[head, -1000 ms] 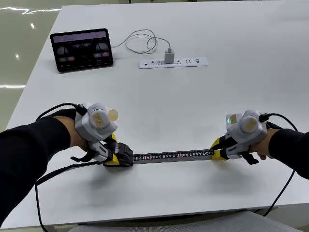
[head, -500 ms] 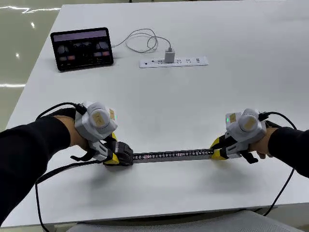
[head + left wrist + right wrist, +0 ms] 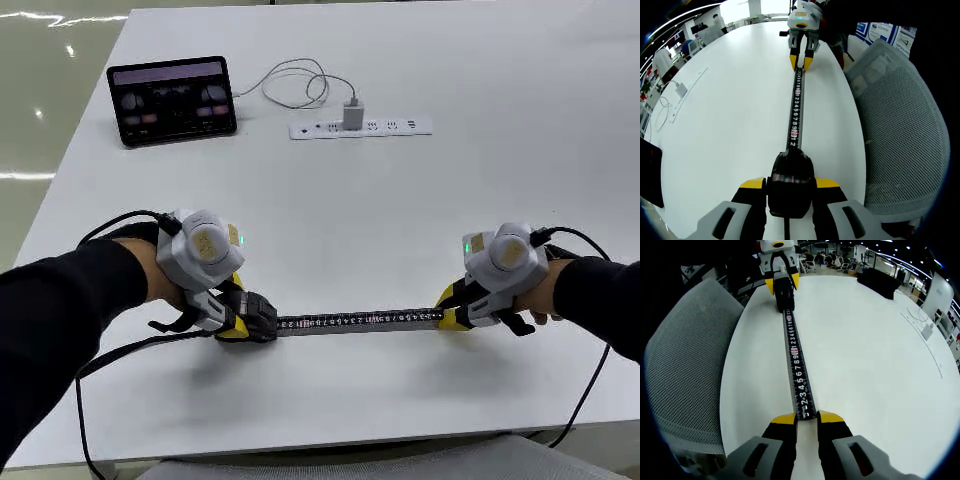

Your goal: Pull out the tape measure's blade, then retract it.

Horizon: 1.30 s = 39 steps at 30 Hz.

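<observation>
The black tape measure case (image 3: 258,318) lies on the white table near its front edge, and my left gripper (image 3: 236,320) is shut on it; the case (image 3: 791,184) sits between yellow-tipped jaws. The dark numbered blade (image 3: 358,321) runs out flat to the right along the table. My right gripper (image 3: 447,309) is shut on the blade's end (image 3: 806,414). In the right gripper view the blade (image 3: 796,364) leads away to the case (image 3: 784,298). In the left gripper view the blade (image 3: 795,107) leads to the right gripper (image 3: 801,62).
A tablet (image 3: 172,100) stands at the back left. A white power strip (image 3: 360,127) with a charger and looped cable (image 3: 292,87) lies at the back middle. A grey mesh chair (image 3: 687,365) is at the table's near edge. Black cables (image 3: 105,358) trail from both grippers.
The blade is about the same length as before. Both grippers keep their hold; the right one has edged slightly to the left.
</observation>
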Tool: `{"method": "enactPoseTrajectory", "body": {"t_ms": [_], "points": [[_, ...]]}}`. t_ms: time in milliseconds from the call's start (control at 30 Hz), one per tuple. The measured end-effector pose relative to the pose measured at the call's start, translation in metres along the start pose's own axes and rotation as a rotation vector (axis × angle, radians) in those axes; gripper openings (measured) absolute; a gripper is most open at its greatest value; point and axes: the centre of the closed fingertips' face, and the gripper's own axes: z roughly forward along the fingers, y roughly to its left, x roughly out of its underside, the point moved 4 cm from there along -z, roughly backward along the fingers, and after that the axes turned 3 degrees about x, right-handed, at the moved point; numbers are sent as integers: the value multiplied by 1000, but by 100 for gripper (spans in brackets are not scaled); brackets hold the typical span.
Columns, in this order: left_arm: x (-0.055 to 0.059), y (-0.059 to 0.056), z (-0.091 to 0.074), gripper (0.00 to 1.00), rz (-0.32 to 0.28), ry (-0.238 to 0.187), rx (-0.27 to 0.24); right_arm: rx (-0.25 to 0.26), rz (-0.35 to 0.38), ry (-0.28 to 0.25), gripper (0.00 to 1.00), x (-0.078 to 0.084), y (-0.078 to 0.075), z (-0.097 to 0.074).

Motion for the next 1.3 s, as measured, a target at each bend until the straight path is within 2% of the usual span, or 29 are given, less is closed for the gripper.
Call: {"method": "enactPoseTrajectory", "body": {"t_ms": [167, 567, 667, 733, 800, 900, 967, 1133, 1200, 1300], "points": [[1, 0, 1, 31, 28, -8, -29, 2, -29, 12, 11, 1, 0, 2], [2, 2, 0, 32, 28, -29, -36, 12, -20, 21, 12, 1, -1, 2], [3, 3, 0, 32, 4, -23, -43, 19, -26, 17, 12, -1, 0, 2], [6, 4, -1, 34, -44, -7, -51, 19, -16, 4, 13, -3, -1, 2], [6, 5, -2, 35, -34, -15, -55, 20, -9, -5, 15, -6, -2, 1], [9, 6, -3, 44, -51, -11, -63, 19, -11, -1, 18, -8, -2, -1], [10, 4, -3, 49, -64, -16, -45, 11, -16, 9, 23, -8, -1, -3], [11, 8, -5, 65, -97, -28, -70, -10, -28, 42, 33, -6, 3, -5], [14, 11, -6, 68, -103, -16, -88, -14, -17, 41, 35, -6, 4, -6], [13, 10, -6, 70, -108, -25, -90, -7, -6, 47, 39, -5, 2, -6]]}}
